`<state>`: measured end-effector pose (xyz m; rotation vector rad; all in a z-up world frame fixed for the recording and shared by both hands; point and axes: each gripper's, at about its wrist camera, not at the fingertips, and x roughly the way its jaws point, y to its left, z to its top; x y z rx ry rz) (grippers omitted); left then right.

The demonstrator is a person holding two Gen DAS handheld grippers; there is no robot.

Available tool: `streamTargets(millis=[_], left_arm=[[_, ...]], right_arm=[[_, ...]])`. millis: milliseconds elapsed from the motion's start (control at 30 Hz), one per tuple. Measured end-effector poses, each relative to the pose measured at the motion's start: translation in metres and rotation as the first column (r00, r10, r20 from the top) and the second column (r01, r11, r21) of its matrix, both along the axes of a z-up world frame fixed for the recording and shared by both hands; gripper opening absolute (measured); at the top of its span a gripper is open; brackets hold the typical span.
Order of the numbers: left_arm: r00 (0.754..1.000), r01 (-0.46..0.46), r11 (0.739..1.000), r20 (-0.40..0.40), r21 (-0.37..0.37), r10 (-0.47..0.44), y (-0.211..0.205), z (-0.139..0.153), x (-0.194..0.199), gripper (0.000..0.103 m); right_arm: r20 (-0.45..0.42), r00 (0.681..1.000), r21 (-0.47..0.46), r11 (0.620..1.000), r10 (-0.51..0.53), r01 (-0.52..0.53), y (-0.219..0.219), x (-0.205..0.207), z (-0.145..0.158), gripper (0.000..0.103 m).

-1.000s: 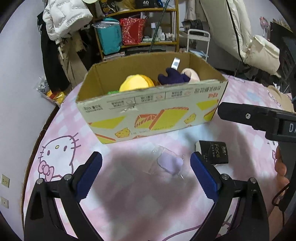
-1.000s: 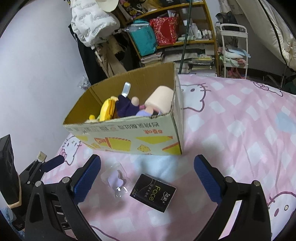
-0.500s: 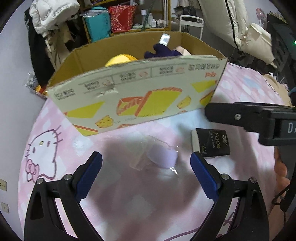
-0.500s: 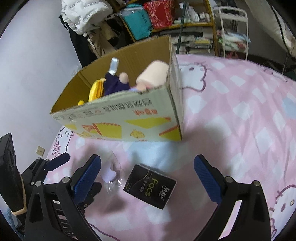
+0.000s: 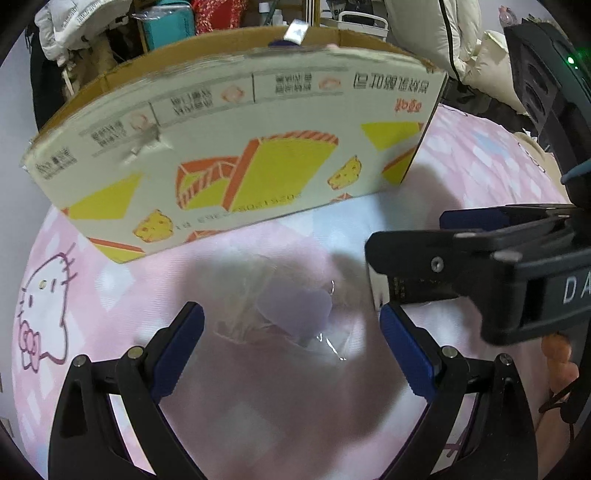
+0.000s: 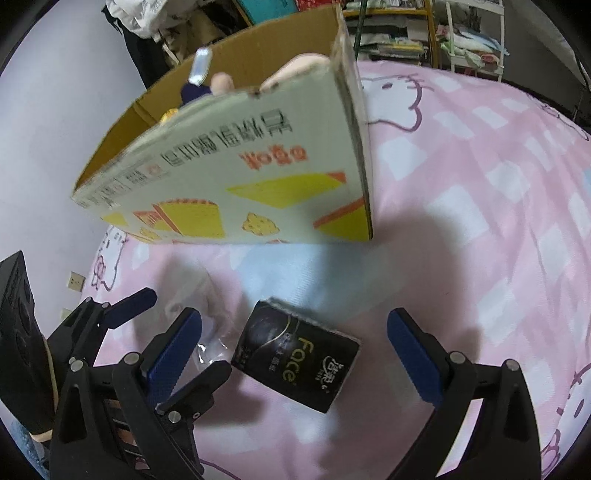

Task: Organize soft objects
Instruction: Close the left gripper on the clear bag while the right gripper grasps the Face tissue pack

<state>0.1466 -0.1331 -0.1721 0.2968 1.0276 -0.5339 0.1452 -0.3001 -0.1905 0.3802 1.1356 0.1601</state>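
Beyond the jaws, a wooden shelf (image 5: 229, 18) full of bags and bottles stands at the back of the room. The surface (image 6: 480, 206) has a pink checked cloth with cat drawings. A plain pale wall (image 6: 55, 122) with a socket (image 6: 75, 282) is to the left.

Matt printed cardboard box (image 5: 236, 147); crinkly clear plastic pouch (image 5: 291, 314); glossy tissue pack (image 6: 295, 362).

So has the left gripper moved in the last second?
Yes. The left gripper has come forward and down toward the cardboard box, now straddling the purple puff packet.
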Motion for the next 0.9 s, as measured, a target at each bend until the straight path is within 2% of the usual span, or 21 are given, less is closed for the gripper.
streamTargets(millis=[67, 167, 267, 900], left_arm=[[1.000, 0.001, 1.000, -0.028, -0.025, -0.001, 0.000, -0.005, 0.003, 0.095], [0.999, -0.003, 1.000, -0.042, -0.024, 0.002, 0.001, -0.011, 0.007, 0.095], [0.999, 0.001, 1.000, -0.032, -0.025, -0.001, 0.000, -0.013, 0.007, 0.095], [1.000, -0.003, 1.000, -0.017, -0.013, 0.003, -0.006, -0.014, 0.009, 0.095]], right_arm=[[-0.008, 1.000, -0.004, 1.000, 0.005, -0.005, 0.002, 0.001, -0.003, 0.103], [-0.008, 1.000, -0.014, 1.000, 0.011, -0.011, 0.005, 0.003, -0.004, 0.103], [-0.015, 1.000, -0.025, 1.000, 0.011, -0.011, 0.007, 0.004, -0.006, 0.096], [-0.022, 1.000, -0.013, 1.000, 0.012, -0.012, 0.001, 0.005, -0.007, 0.096]])
